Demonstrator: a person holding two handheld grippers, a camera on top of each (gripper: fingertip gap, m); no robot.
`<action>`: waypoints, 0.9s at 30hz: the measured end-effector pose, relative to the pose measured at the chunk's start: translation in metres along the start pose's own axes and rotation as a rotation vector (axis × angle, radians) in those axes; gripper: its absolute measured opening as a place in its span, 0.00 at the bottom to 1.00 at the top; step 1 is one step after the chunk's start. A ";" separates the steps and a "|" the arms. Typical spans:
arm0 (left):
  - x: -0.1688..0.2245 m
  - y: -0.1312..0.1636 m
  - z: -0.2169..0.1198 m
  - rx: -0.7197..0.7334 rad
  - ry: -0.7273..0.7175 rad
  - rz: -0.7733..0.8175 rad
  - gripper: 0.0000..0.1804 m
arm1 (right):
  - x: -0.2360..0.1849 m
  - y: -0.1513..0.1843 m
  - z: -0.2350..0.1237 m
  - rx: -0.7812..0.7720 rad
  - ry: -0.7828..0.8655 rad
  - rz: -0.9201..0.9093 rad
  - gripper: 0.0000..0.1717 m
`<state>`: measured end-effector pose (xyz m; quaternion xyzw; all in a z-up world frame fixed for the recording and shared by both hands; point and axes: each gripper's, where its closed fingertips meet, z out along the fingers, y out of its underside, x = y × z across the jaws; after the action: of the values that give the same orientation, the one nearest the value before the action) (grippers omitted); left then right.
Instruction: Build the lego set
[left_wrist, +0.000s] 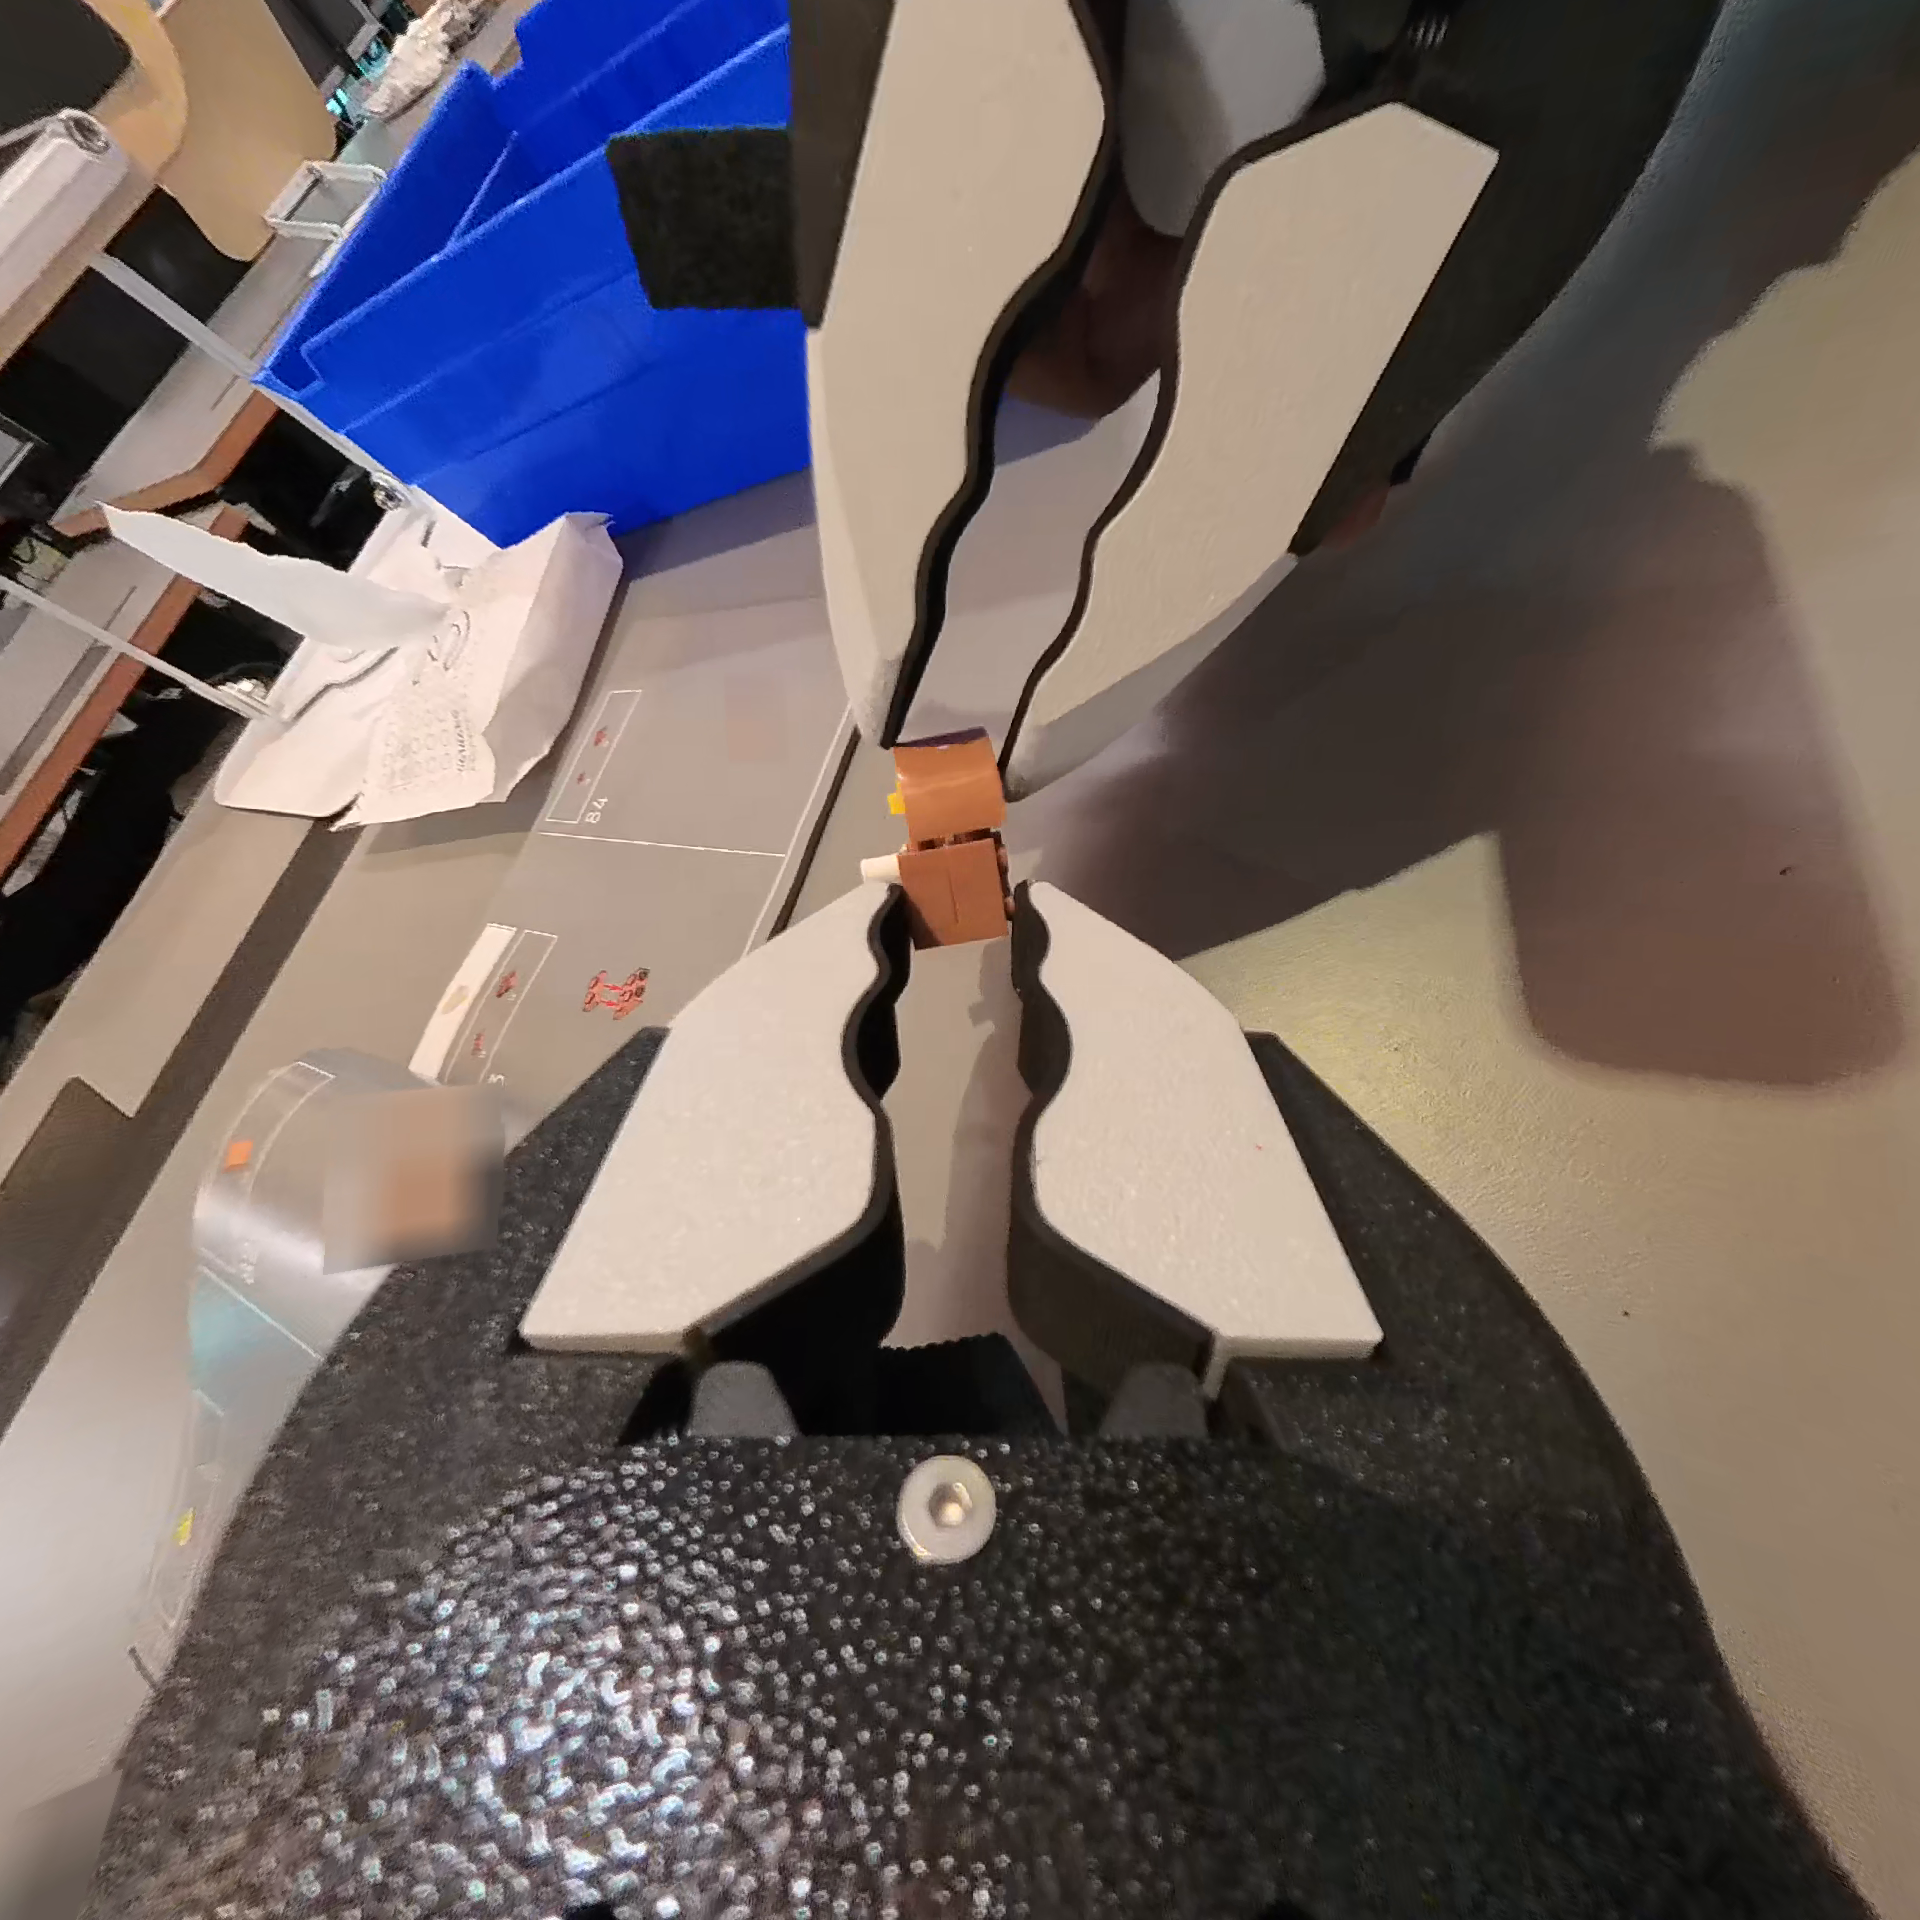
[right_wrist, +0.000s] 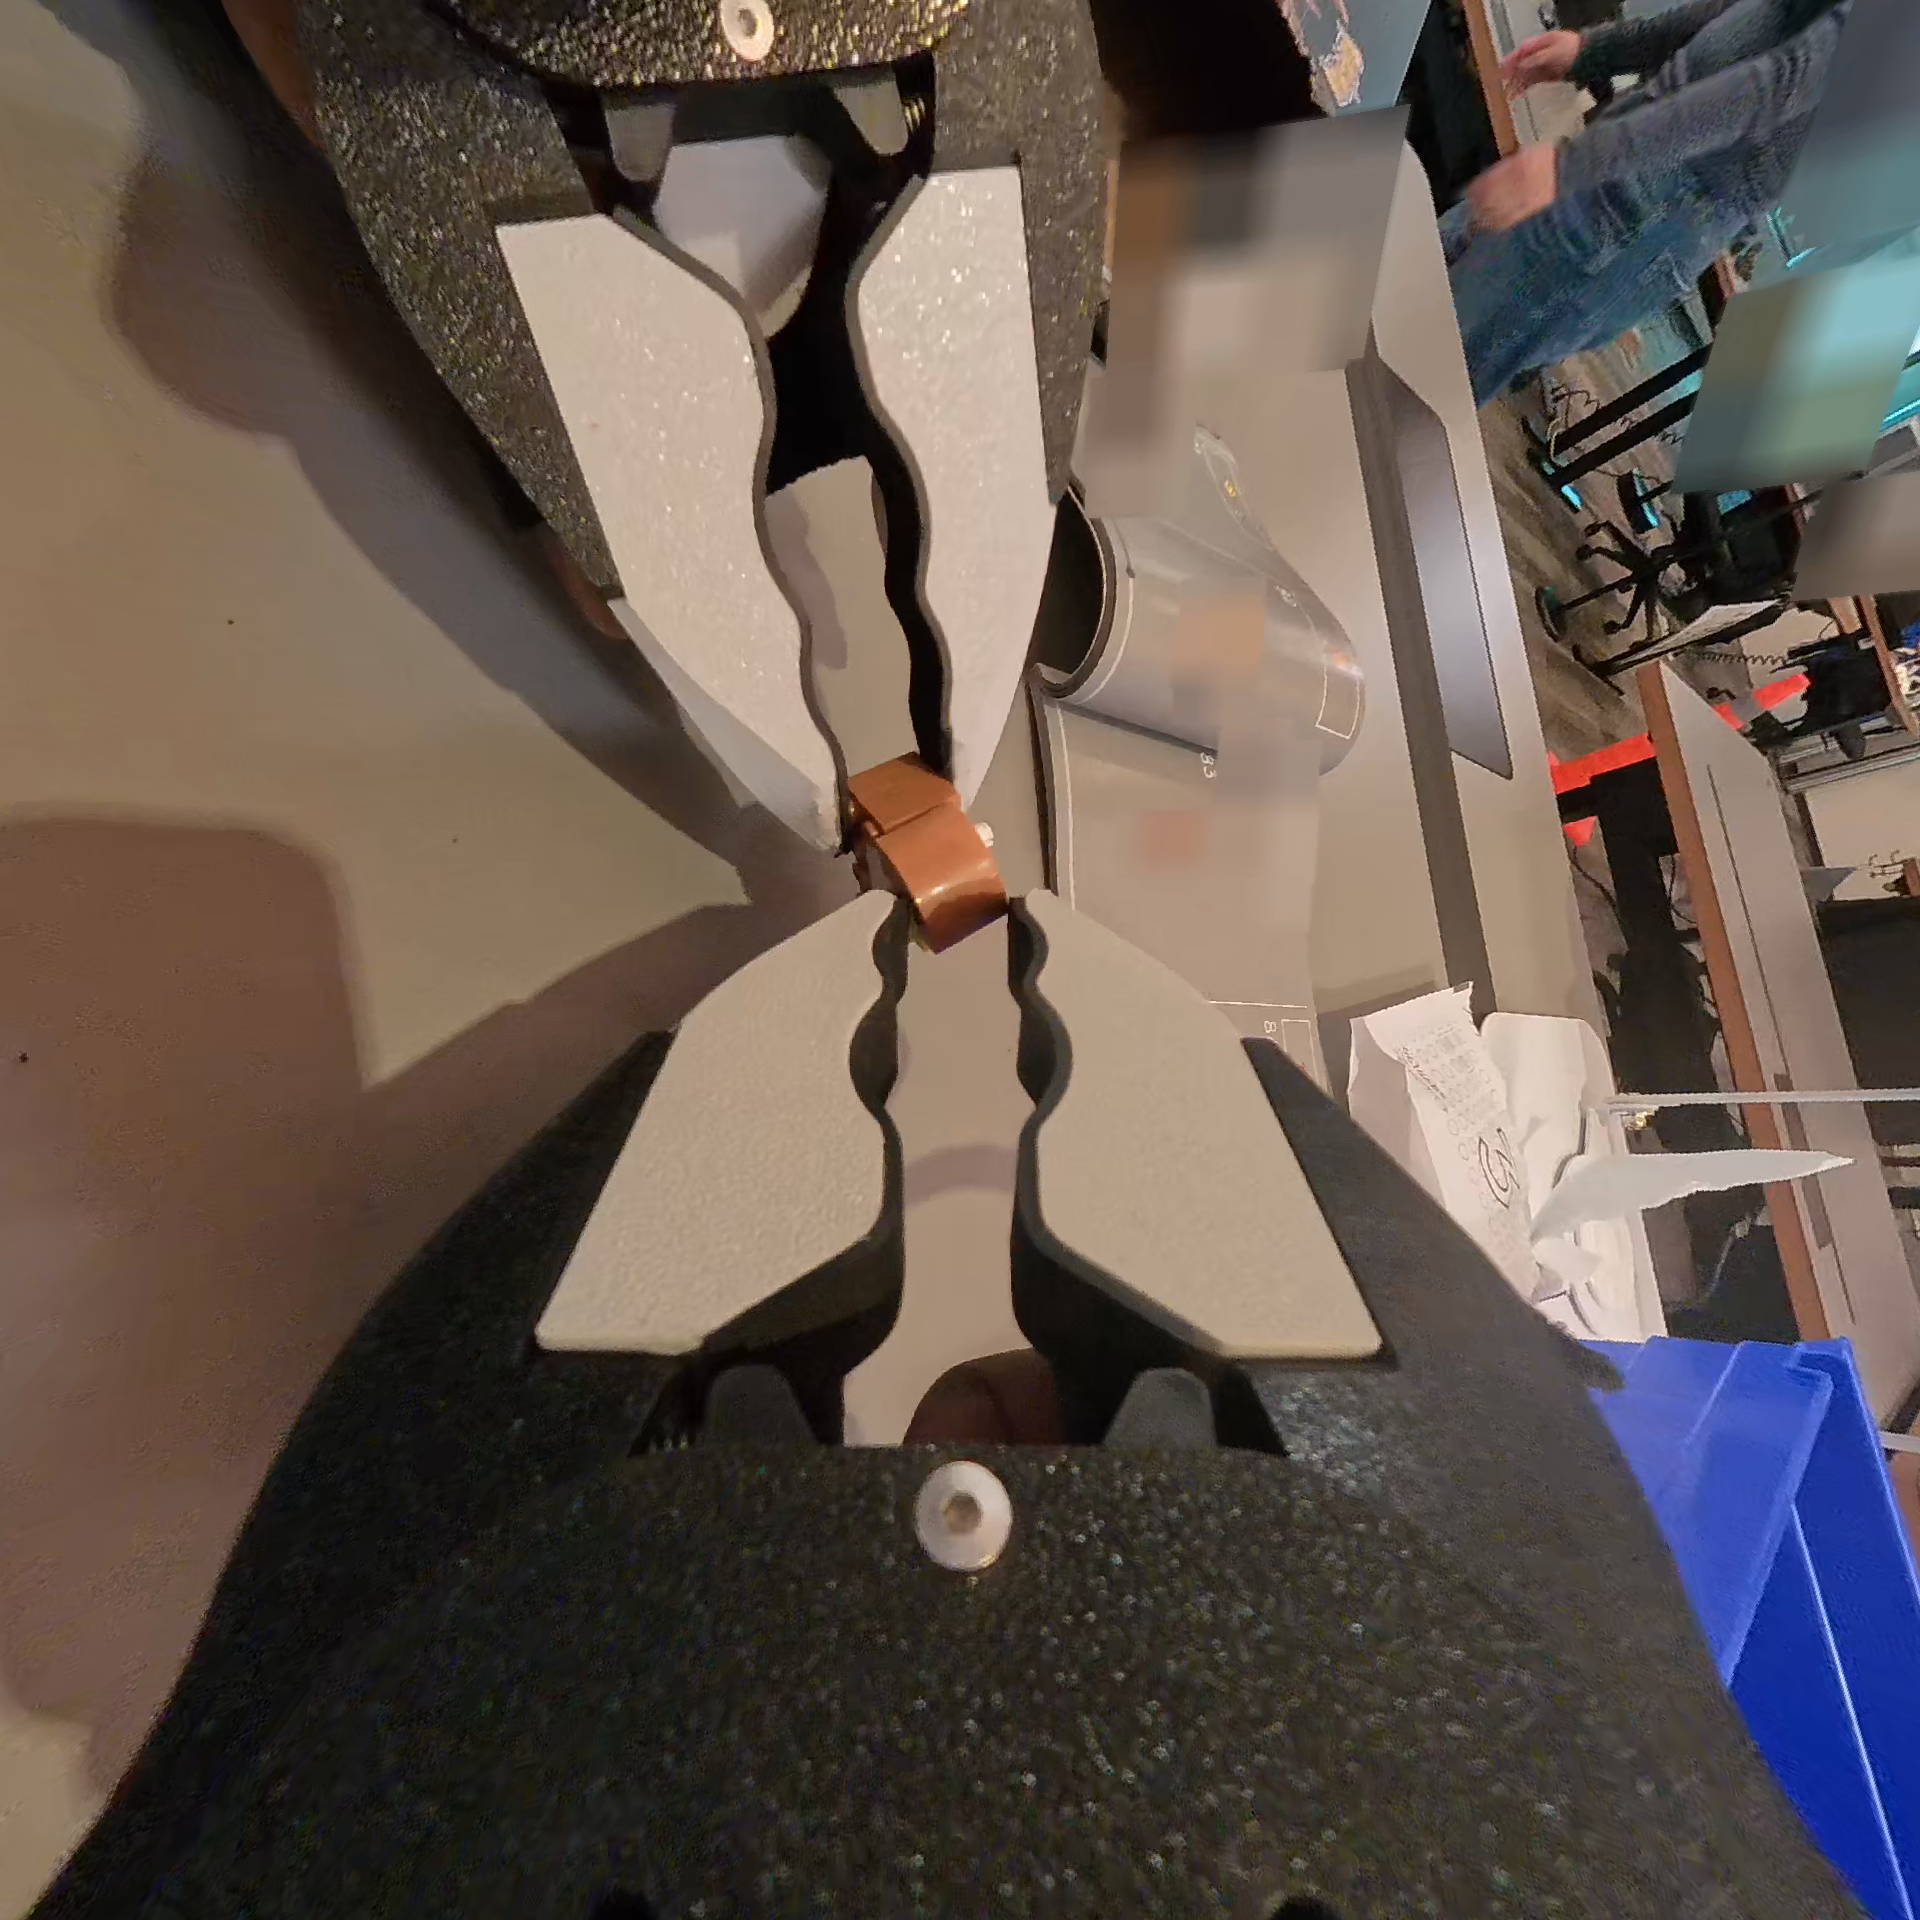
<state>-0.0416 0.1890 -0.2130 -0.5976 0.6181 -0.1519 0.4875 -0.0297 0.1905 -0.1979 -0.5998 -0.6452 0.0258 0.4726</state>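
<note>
My left gripper (left_wrist: 958, 902) is shut on a square brown brick piece (left_wrist: 954, 896) with a small white peg on its left side. My right gripper (right_wrist: 953, 914) is shut on a rounded brown brick piece (right_wrist: 951, 881). The two grippers face each other tip to tip above the table. In the left wrist view the right gripper (left_wrist: 948, 756) comes down from the top with the rounded piece (left_wrist: 948, 790) between its pads. In the right wrist view the left gripper (right_wrist: 899, 805) holds the square piece (right_wrist: 896, 792). The two brown pieces meet end to end with a thin seam between them.
A grey printed sheet (left_wrist: 665, 831) lies on the beige table (left_wrist: 1558, 1299), its near end curled into a roll (right_wrist: 1226, 634). A crumpled white paper bag (left_wrist: 436, 665) and blue bins (left_wrist: 582, 343) stand beyond it. A person (right_wrist: 1621, 218) is in the background. The tips of both grippers are at nearly the same place.
</note>
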 end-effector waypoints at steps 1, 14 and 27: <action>0.000 0.000 0.000 0.002 -0.001 0.000 0.10 | 0.000 0.000 0.000 0.003 -0.002 0.002 0.10; -0.001 -0.001 0.000 -0.021 -0.042 0.074 0.10 | 0.000 0.003 0.002 -0.046 0.015 0.028 0.10; -0.001 -0.001 0.000 -0.016 -0.051 0.090 0.10 | -0.001 0.007 0.005 -0.113 0.077 -0.019 0.11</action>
<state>-0.0413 0.1896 -0.2116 -0.5769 0.6328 -0.1095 0.5048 -0.0280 0.1943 -0.2056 -0.6199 -0.6327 -0.0383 0.4625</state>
